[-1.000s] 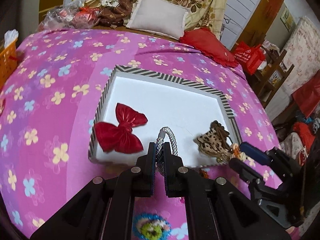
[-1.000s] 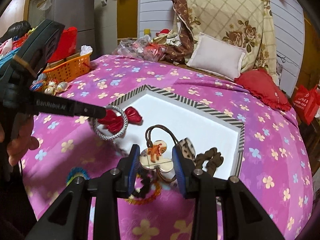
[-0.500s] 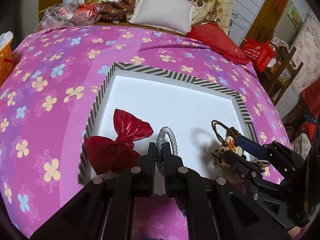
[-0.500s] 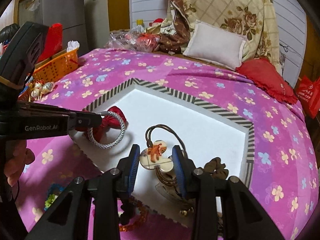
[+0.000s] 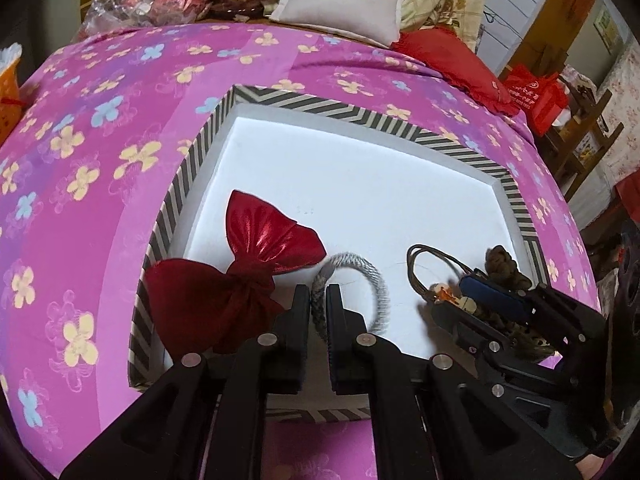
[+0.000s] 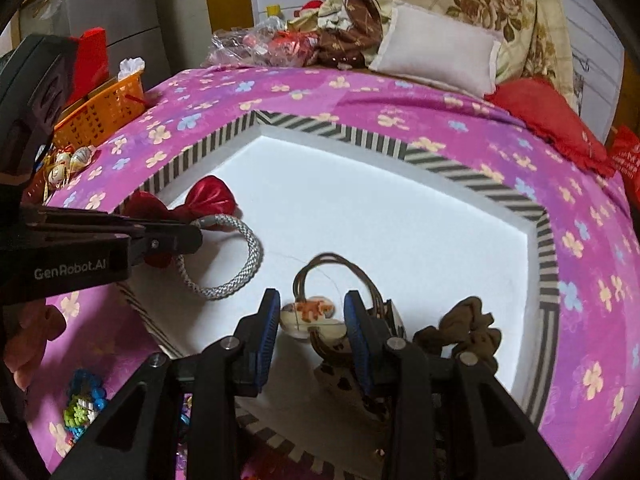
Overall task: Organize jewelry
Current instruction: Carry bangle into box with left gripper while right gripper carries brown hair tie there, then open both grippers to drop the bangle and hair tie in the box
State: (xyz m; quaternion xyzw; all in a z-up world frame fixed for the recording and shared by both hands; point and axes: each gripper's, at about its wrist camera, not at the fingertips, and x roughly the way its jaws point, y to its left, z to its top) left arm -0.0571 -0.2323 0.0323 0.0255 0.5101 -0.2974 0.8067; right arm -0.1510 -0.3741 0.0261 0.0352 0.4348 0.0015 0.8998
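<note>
Bed: pink flowered cover [image 5: 100, 128] carries the tray; a bead trinket [image 6: 82, 402] lies on the cover off the tray's near-left corner
Tray: white floor, striped rim [image 5: 352, 110]; it holds a red bow [image 5: 248, 276] at the near-left corner, overlapping the left rim; a brown scrunchie [image 6: 464, 330] near the near-right corner; a leopard piece [image 6: 344, 384] at the near edge, partly hidden
Left gripper [image 5: 319, 300]: jaws almost shut, pinching a grey rope bracelet [image 6: 240, 264]; its ring lies about flat, low over the floor just right of the bow; whether it touches, I cannot tell
Right gripper [image 6: 312, 314]: jaws part open, closed onto a charm [image 6: 310, 314]; its brown cord loop [image 6: 336, 270] points away from the jaws toward the far edge
Relation: both pieces sit low over the tray's near half, bracelet left, charm right, near but apart; releasing looks like the next step for each
</note>
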